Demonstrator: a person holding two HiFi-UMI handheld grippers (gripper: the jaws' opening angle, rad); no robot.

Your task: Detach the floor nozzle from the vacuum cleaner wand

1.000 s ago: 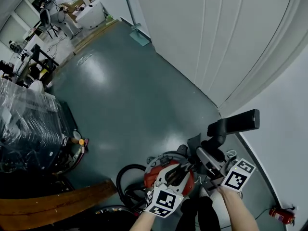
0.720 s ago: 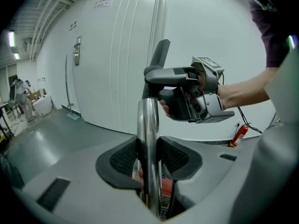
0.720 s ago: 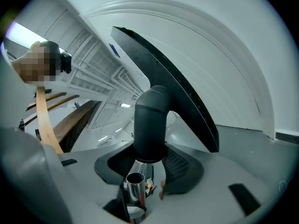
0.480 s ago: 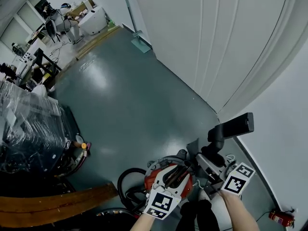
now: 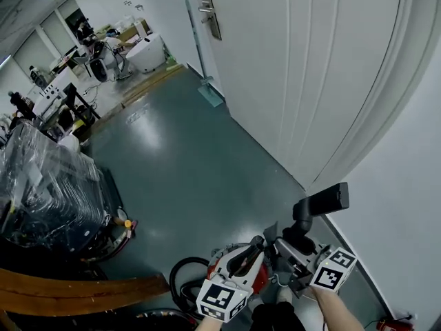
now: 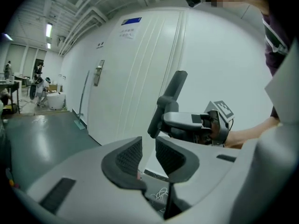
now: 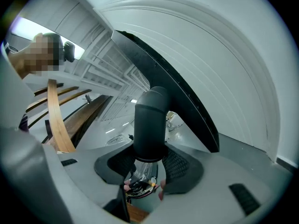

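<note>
My right gripper [image 5: 291, 245] [image 7: 148, 164] is shut on the round black neck of the floor nozzle [image 5: 321, 201] [image 7: 150, 120], held up in the air. The nozzle's flat head [image 7: 177, 97] stands above the jaws. A shiny tube end [image 7: 141, 174] shows just below the neck. Nothing lies between the jaws of my left gripper [image 5: 253, 254] [image 6: 148, 155], which are closing to a narrow gap. It hangs left of the nozzle [image 6: 167, 101], apart from it. Below both grippers sits the red vacuum body [image 5: 256, 278].
A white panelled door [image 5: 289, 67] and wall run along the right. A plastic-wrapped stack [image 5: 48, 192] stands at the left, a wooden plank [image 5: 76, 288] lies at the bottom left, and a black hose [image 5: 179, 276] curls by the vacuum body. Green floor stretches ahead.
Both grippers have risen, and the nozzle has come up with the right one. The left gripper now hangs higher above the red vacuum body.
</note>
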